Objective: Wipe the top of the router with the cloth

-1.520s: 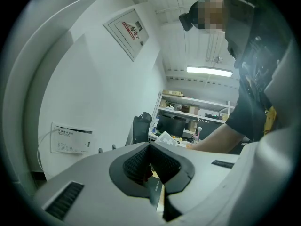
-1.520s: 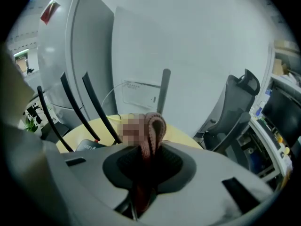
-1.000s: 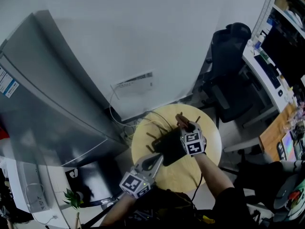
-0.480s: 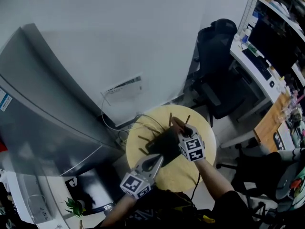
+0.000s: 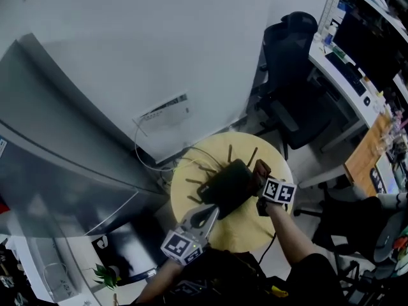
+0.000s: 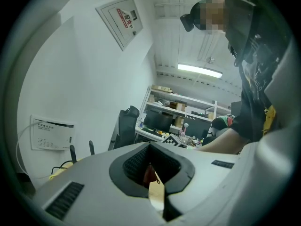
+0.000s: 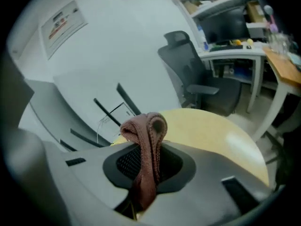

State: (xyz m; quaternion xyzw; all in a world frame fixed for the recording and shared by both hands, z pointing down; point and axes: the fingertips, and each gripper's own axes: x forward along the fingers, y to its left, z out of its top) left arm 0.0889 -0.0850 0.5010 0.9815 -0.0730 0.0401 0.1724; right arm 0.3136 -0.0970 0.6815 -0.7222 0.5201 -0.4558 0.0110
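A black router [image 5: 228,183] with several thin antennas lies on the round yellow table [image 5: 245,233]. My right gripper [image 5: 261,174] sits at the router's right edge, shut on a bunched brown cloth [image 5: 262,168]. In the right gripper view the cloth [image 7: 146,135] sticks up from between the jaws of the right gripper [image 7: 143,173], with the antennas [image 7: 126,98] behind it. My left gripper [image 5: 208,213] is at the router's near left corner, jaws together and holding nothing. The left gripper [image 6: 153,180] looks across the table toward the right gripper's marker cube [image 6: 171,141].
A black office chair [image 5: 293,88] stands behind the table to the right. A desk with a monitor [image 5: 363,62] runs along the right side. A tall grey cabinet [image 5: 57,152] fills the left. Cables [image 5: 150,161] hang from a wall panel [image 5: 162,112] toward the table.
My right gripper has carried the cloth rightward across the router's top, from its middle to its right edge. The left gripper has stayed put.
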